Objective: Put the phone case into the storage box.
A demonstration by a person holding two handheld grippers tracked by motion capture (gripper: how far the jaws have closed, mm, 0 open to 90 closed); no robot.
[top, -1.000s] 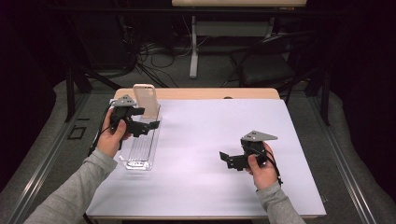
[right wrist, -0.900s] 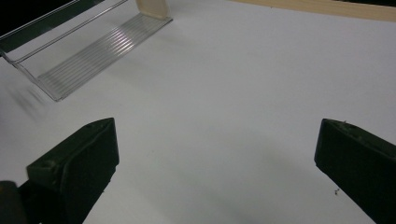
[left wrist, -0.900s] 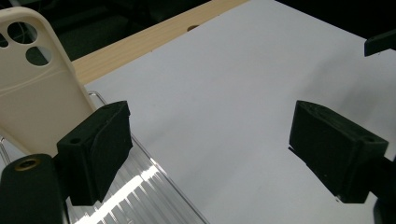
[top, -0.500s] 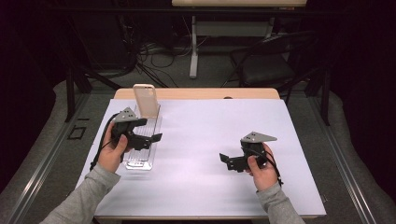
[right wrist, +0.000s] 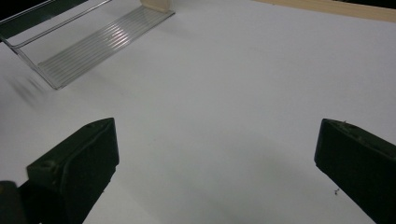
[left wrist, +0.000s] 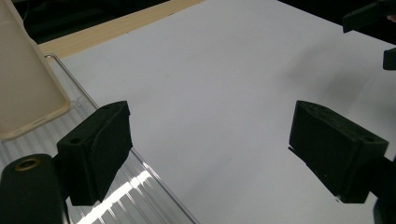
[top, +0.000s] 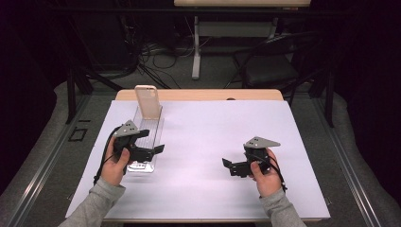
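**Tongs wide apart over a clear rack**

Counter [top: 208, 142] has a big white sheet on it. A clear plastic rack [top: 146, 137] lies near the left edge, at about 9 o'clock from the middle of the sheet. A pale phone case [top: 148, 101] stands up at the far end of the rack, at 12 o'clock from the left tongs [top: 153, 151].

The left tongs are held in the person's left hand [top: 116, 163], over the near end of the rack. Their jaws are wide apart and hold nothing. In the left gripper view, one jaw hangs over the ribbed rack and the other over the bare white sheet.

The right tongs [top: 229, 165] are in the right hand [top: 265, 177], at about 4 o'clock on the sheet, well apart from the rack. Their jaws are wide apart too, with nothing between them but white sheet. They point toward 9 o'clock.
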